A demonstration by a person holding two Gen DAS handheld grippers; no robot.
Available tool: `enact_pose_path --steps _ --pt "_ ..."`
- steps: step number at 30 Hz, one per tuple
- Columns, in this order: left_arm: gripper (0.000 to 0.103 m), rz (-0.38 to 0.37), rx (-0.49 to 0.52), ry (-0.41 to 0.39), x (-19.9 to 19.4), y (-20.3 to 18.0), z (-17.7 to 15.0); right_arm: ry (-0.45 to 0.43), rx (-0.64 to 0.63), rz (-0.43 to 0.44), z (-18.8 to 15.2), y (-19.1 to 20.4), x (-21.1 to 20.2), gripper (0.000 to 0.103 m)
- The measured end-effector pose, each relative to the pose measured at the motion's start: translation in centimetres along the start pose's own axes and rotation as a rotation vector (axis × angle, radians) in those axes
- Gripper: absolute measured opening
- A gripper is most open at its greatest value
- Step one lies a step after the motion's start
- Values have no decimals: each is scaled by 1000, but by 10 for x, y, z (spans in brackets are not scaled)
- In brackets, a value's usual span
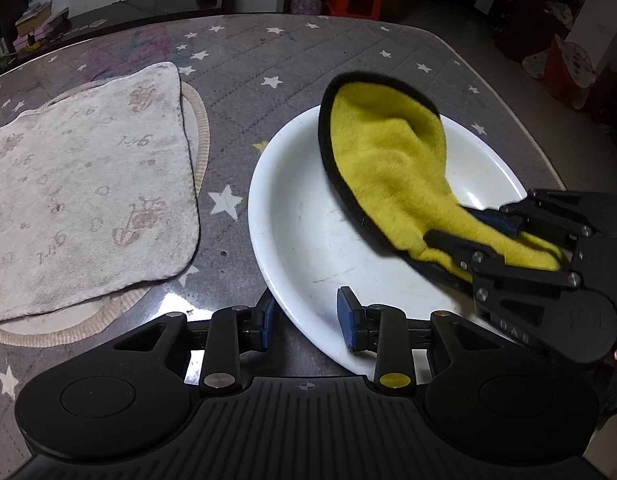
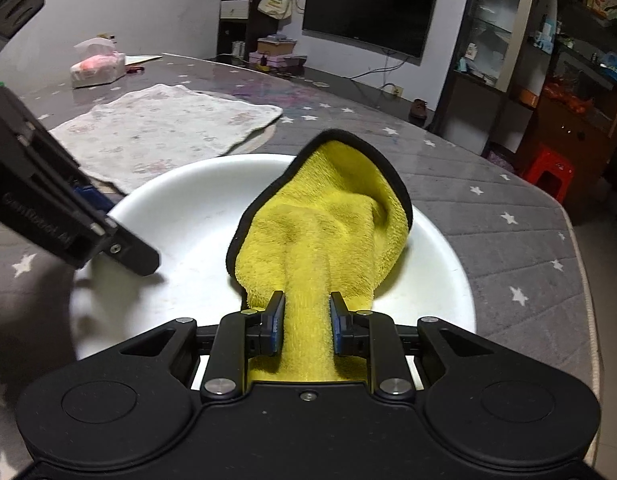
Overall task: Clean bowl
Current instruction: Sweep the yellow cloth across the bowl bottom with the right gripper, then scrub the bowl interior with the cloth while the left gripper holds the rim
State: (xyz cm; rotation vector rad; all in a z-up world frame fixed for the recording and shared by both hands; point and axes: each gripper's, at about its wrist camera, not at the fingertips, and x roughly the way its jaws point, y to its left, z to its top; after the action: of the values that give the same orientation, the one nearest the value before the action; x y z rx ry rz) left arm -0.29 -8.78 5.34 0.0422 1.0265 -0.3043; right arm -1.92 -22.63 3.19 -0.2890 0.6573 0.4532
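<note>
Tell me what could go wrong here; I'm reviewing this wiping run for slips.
1. The left gripper straddles the rim of the shallow white plastic bowl with its jaws open, so the bowl may slide under the wiping.
2. The right gripper pinches only a bunched end of the yellow black-edged microfibre cloth; it could pull free.
3. The two grippers sit close together and might collide.
</note>
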Motion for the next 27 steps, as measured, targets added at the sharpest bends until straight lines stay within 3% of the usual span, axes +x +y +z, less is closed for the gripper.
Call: enact_pose_path --steps 11,27 --pt "34 -6 0 -17 -11 1 -3 41 -27 60 -3 7 -18 24" --pt "34 -25 -5 -29 -19 4 -6 68 -5 -36 7 -21 7 24"
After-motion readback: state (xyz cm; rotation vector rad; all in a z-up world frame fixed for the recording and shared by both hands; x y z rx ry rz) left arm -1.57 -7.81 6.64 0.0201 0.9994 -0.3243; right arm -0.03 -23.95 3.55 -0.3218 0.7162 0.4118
